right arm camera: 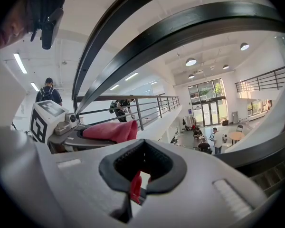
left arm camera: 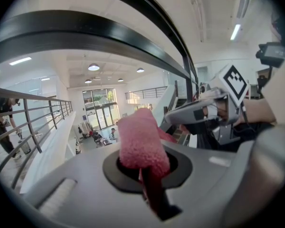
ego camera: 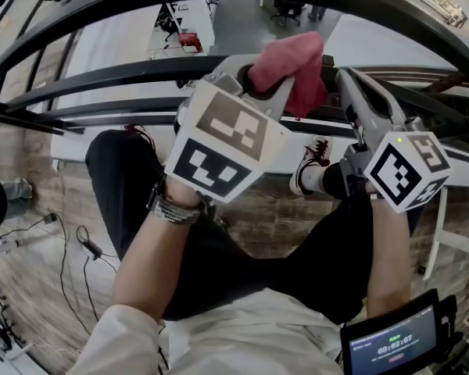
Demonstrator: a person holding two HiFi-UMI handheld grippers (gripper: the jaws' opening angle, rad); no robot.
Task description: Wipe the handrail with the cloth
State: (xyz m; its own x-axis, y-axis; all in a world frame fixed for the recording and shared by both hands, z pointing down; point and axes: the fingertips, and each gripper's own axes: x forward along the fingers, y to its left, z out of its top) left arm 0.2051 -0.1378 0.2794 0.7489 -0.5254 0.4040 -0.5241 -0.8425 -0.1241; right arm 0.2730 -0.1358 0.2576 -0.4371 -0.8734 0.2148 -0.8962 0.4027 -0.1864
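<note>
Left claw is clamped on the pink cloth just under the black handrail, not touching, right claw closed seemingly empty, so wiping probably starts by pressing it on.

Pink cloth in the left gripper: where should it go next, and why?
Probably lift the left gripper a little, so the pink cloth presses against the dark handrail. Its jaws are shut on the cloth, which sticks out ready to wipe, but the cloth looks apart from the rail above it, so no wiping can happen until they touch.
</note>
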